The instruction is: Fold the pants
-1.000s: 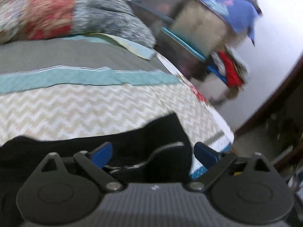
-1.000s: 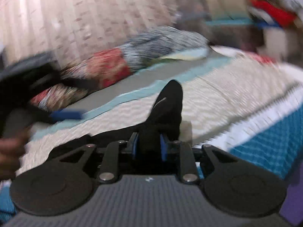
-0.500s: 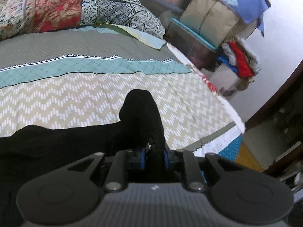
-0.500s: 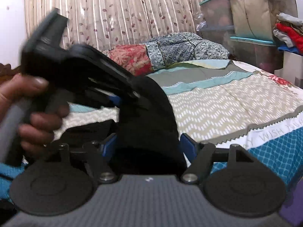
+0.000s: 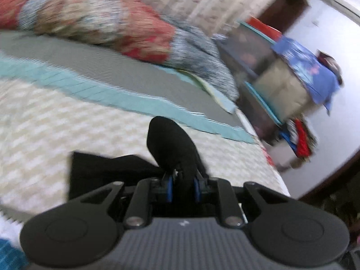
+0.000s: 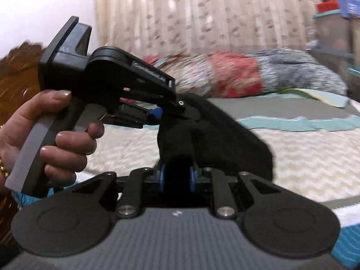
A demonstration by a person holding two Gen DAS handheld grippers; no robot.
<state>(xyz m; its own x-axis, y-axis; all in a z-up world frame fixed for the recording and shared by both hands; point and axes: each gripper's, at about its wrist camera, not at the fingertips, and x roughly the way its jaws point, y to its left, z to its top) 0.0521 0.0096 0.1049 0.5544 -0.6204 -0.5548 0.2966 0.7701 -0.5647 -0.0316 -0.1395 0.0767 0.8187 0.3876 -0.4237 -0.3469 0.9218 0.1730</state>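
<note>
Black pants lie bunched on the patterned bed cover. My left gripper is shut on a raised fold of the black fabric, which sticks up between its blue pads. In the right wrist view, the pants hang lifted between both grippers. My right gripper is closing, and its blue pads press on a roll of the fabric. The left gripper sits close above and to the left, held by a hand, and grips the same bunch.
Patterned pillows lie at the head of the bed. Stacked storage boxes with clothes stand off the bed's right side. A floral curtain and a wooden headboard are behind.
The left gripper went from open to shut on the pants and swept sideways. The right gripper let go, then closed on the fabric again. Both views are now blurred and tilted.
</note>
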